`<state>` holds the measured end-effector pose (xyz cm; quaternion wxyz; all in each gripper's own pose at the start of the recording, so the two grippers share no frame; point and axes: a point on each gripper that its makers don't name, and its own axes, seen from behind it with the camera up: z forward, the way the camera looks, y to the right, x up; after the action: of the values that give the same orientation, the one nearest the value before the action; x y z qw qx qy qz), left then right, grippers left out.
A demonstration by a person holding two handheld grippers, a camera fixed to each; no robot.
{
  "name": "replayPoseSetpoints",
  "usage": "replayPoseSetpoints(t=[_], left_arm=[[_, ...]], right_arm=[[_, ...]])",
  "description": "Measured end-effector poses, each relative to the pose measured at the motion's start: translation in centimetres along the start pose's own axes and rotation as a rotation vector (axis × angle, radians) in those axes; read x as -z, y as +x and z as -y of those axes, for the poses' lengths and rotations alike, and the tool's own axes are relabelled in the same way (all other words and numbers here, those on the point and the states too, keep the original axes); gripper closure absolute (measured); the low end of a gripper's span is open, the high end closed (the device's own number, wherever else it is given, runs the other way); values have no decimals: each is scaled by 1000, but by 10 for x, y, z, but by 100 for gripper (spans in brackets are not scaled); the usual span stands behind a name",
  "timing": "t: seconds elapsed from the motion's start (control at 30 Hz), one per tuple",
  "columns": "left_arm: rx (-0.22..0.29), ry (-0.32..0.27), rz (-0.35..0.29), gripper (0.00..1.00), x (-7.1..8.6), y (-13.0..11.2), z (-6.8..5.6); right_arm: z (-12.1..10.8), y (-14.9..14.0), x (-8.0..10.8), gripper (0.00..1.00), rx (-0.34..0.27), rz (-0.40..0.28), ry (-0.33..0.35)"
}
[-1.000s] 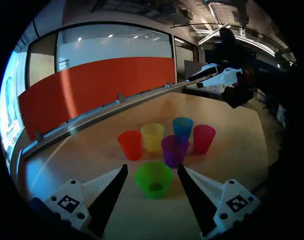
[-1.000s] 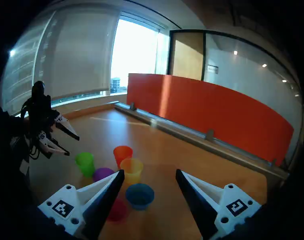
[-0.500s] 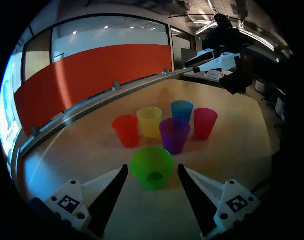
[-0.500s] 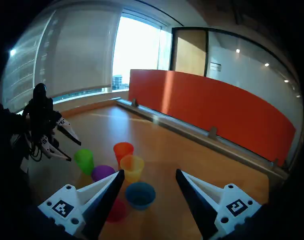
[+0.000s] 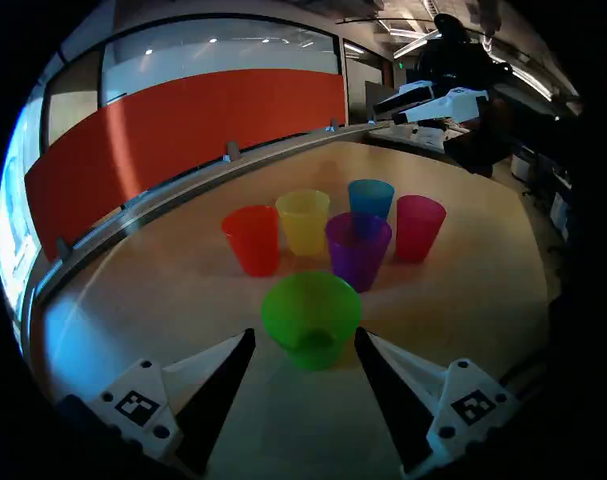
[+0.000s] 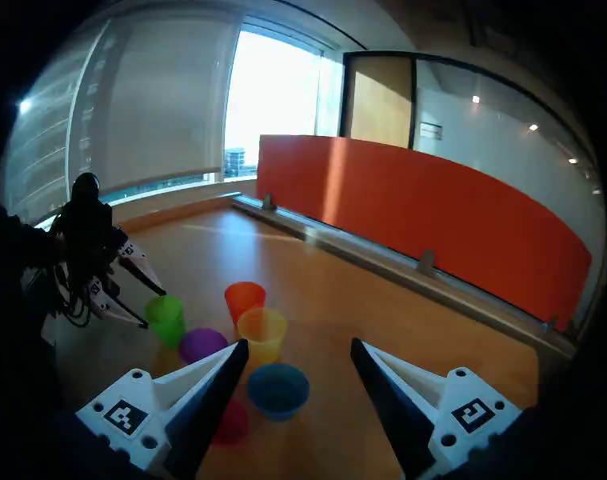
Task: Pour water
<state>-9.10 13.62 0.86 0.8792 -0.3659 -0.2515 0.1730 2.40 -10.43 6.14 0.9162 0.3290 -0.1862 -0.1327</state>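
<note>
Several coloured plastic cups stand clustered on a wooden table (image 5: 479, 288). In the left gripper view the green cup (image 5: 311, 318) is nearest, just ahead of my open left gripper (image 5: 305, 344), its base between the fingertips without touching. Behind it stand the red cup (image 5: 251, 239), yellow cup (image 5: 303, 222), purple cup (image 5: 357, 250), blue cup (image 5: 371, 198) and magenta cup (image 5: 419, 228). In the right gripper view my right gripper (image 6: 299, 354) is open above the blue cup (image 6: 278, 390), with the yellow cup (image 6: 261, 333), red cup (image 6: 245, 300), purple cup (image 6: 201, 345), magenta cup (image 6: 229, 421) and green cup (image 6: 166, 318) around.
An orange partition (image 5: 183, 128) with a metal rail runs along the table's far edge. The right gripper view shows a bright window (image 6: 267, 112) and the left gripper (image 6: 135, 300) held by a dark sleeve. In the left gripper view the right gripper (image 5: 431, 100) hangs far off.
My left gripper has moved forward and lower toward the green cup, which now looms larger between the fingertips. The right gripper has barely shifted.
</note>
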Motion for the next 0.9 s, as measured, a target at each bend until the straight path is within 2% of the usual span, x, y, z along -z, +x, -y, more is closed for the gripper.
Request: replayPoseSetpoints(t=[0.9], left_arm=[[-29,-31,23,8,-30,2,-1]], right_arm=[[-3,-4,-2,1,9,11,-3]])
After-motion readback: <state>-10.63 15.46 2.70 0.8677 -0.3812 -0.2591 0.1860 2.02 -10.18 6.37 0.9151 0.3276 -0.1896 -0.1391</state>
